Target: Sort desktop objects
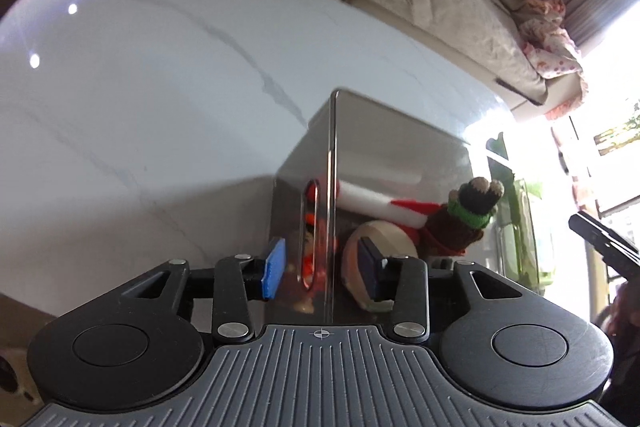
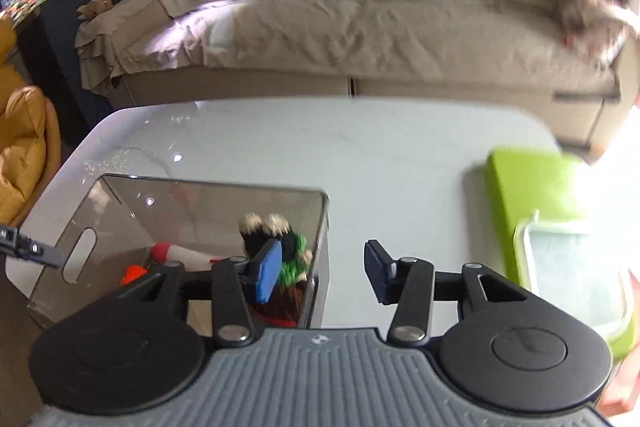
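both tools spread, pinching nothing: left tool (image 1: 322, 269) straddles the clear bin (image 1: 384, 163) corner, right tool (image 2: 320, 273) has it at 9 o'clock over the bench (image 2: 380, 155).

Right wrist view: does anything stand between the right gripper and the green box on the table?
Nothing visible does. The right gripper has open, empty jaws, and only bare white table lies between it and the green box.

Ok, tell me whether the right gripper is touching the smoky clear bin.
Apart. In the right wrist view the right gripper stands open over bare table, holding nothing; the bin sits behind its left pad, no contact showing.
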The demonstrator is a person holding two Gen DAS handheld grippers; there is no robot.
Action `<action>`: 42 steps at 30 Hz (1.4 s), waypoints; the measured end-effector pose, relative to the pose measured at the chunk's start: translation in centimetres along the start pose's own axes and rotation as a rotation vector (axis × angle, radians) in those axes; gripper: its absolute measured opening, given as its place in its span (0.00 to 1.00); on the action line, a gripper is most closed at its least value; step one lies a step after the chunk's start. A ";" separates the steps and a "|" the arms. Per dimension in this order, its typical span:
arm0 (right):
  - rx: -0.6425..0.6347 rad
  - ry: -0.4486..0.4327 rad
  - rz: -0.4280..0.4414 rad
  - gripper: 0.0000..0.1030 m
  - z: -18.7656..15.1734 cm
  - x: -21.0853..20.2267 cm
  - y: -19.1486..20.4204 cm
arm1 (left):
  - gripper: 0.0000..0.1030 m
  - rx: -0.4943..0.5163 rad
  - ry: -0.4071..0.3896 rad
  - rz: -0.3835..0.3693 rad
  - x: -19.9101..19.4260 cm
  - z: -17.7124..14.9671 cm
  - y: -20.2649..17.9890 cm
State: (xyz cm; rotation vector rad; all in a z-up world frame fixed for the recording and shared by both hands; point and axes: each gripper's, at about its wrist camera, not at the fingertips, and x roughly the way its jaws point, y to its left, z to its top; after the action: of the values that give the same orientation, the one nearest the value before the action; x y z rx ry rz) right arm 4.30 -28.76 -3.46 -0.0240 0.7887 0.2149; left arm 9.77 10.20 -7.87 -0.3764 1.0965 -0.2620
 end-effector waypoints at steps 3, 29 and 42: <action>-0.058 0.111 0.152 0.73 1.6 1.0 3.8 | 0.88 0.062 -0.025 -0.030 -1.8 0.6 -2.1; 0.098 0.817 0.456 0.44 -0.9 22.4 17.8 | 0.95 -0.163 0.055 0.017 -1.9 -5.2 7.5; -0.090 0.705 0.173 0.69 2.7 15.5 12.6 | 0.96 -0.219 0.090 -0.064 0.3 -5.3 7.5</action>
State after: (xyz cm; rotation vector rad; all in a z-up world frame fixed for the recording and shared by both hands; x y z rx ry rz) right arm 14.25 -13.31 -11.71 -0.1220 1.4850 0.4161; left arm 5.31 16.04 -13.45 -0.6000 1.2071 -0.2174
